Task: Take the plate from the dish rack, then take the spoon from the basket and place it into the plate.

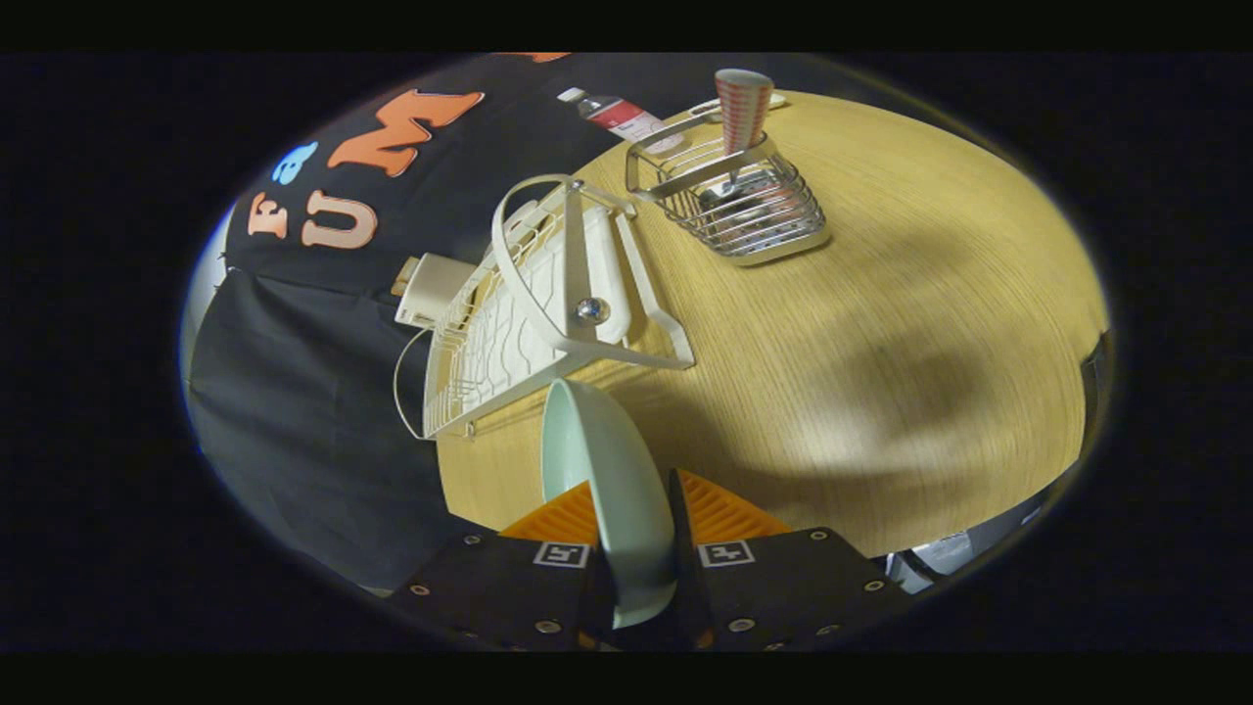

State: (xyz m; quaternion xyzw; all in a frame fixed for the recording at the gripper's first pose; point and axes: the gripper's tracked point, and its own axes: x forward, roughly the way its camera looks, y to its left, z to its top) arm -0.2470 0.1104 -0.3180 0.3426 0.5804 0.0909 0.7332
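Both fingers [573, 514] of the gripper [631, 509] pressed on a pale green plate [607, 480], held on edge above the wooden table [881, 392]. Just beyond it, a white dish rack [548, 304] stood along the table's edge by the black cloth. Farther off, near the far edge, a wire basket [734, 201] held 1 spoon [741, 110] upright. Behind the basket lay a bottle [617, 113].

Counting one pale green plate [609, 490], sitting clamped between the two fingers of one gripper [636, 509]. Seeing one white dish rack [548, 304] lying near the far-left edge of the one wooden table [881, 343]. Noting one wire basket [744, 201] toward the far edge, holding one spoon [741, 108] with a patterned handle standing upright. Spotting one bottle [617, 113] beyond the basket.
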